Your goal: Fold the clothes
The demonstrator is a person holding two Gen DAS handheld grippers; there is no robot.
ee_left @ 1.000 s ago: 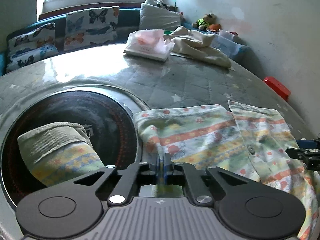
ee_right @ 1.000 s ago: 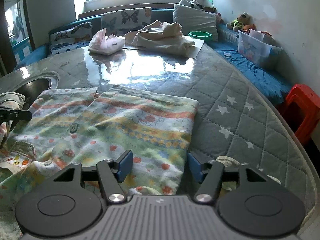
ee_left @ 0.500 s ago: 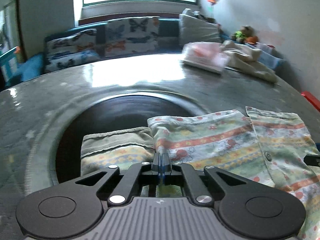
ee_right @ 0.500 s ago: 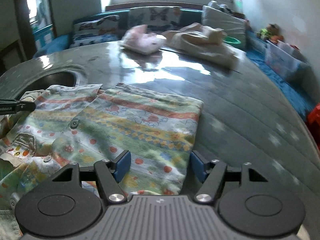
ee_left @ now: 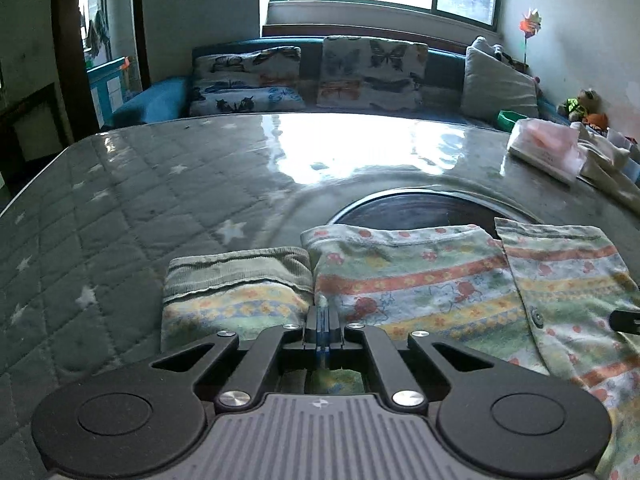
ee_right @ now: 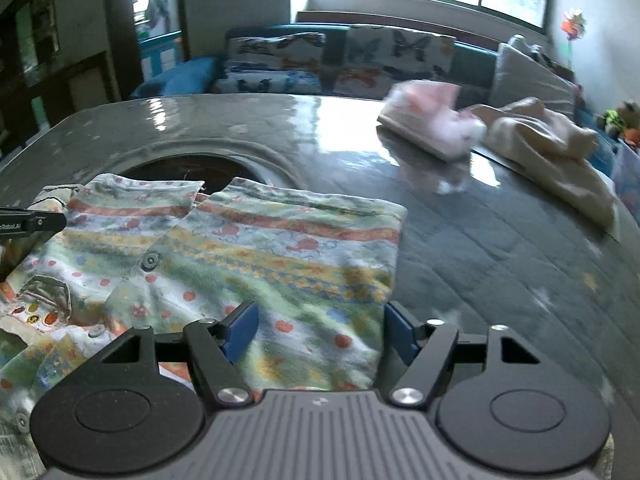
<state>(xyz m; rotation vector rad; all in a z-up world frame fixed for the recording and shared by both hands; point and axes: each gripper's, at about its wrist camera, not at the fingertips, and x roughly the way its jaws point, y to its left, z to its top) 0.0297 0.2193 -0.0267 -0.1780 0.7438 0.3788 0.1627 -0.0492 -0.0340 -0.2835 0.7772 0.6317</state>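
left tool pinches patterned shirt (right tool opening, shirt between, ungripped).

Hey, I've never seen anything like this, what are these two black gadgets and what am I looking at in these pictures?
Each picture comes from a camera on a hand-held pair of tongs, looking forward along its two fingers; a person holds one pair in each hand. The left tongs are shut, pinching the patterned child's shirt by its sleeve. The right tongs are opening, with the shirt's edge between the fingers. The shirt lies spread on a grey quilted table under a glossy cover, partly over a dark round recess. Farther back lie a pink packet and a cream cloth.
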